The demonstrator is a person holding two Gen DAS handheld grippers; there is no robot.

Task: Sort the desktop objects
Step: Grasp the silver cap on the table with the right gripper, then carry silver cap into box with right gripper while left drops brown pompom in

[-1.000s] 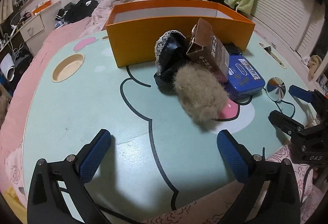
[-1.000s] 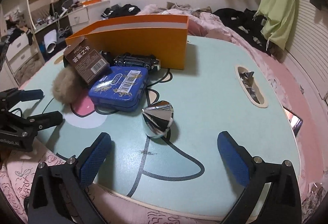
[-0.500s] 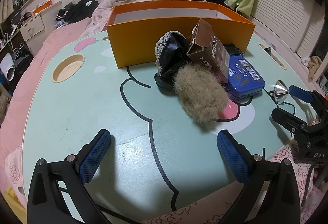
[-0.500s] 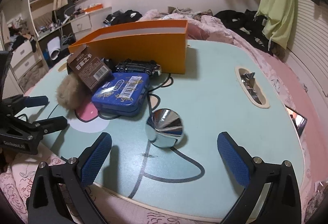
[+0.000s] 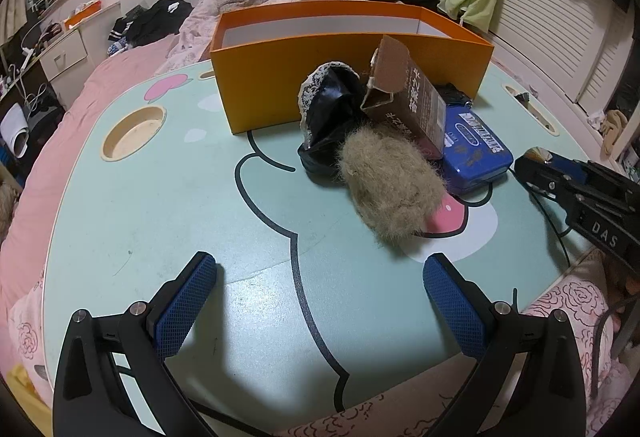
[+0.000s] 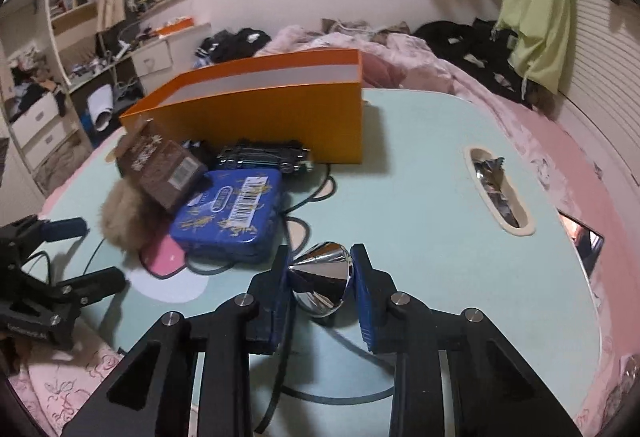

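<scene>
**A:** Where do you stand with the sorting?

**B:** Near the start, by the look of it. Your right gripper (image 6: pixel 320 269) has its blue pads closed against both sides of the shiny metal cone (image 6: pixel 320 279), which sits at the near edge of the table (image 6: pixel 420 197). I cannot tell whether the cone is lifted or resting on the surface.

**A:** And your other hand?

**B:** Your left gripper (image 5: pixel 320 301) hangs over the near side of the table with its jaws spread wide and nothing between them.

**A:** What about the orange box?

**B:** The orange box (image 5: pixel 348 81) stands at the far side. From these angles you see only its white inner walls, no contents, so I judge that little or nothing has gone in, though its floor is hidden.

**A:** So what is left?

**B:** Almost everything. In front of the box there is a heap: a furry tan thing (image 5: pixel 392 189), a black pouch with a lace edge (image 5: pixel 332 105), a brown carton (image 5: pixel 412 97) leaning on the pile, and a blue tin (image 5: pixel 472 153) just beside it. The right view also shows a dark toy car (image 6: pixel 264 157) between the tin and the box wall. All of them lie outside the box.

**A:** And the cone?

**B:** Likely the first item you carry across, if the box is where things belong.
</scene>
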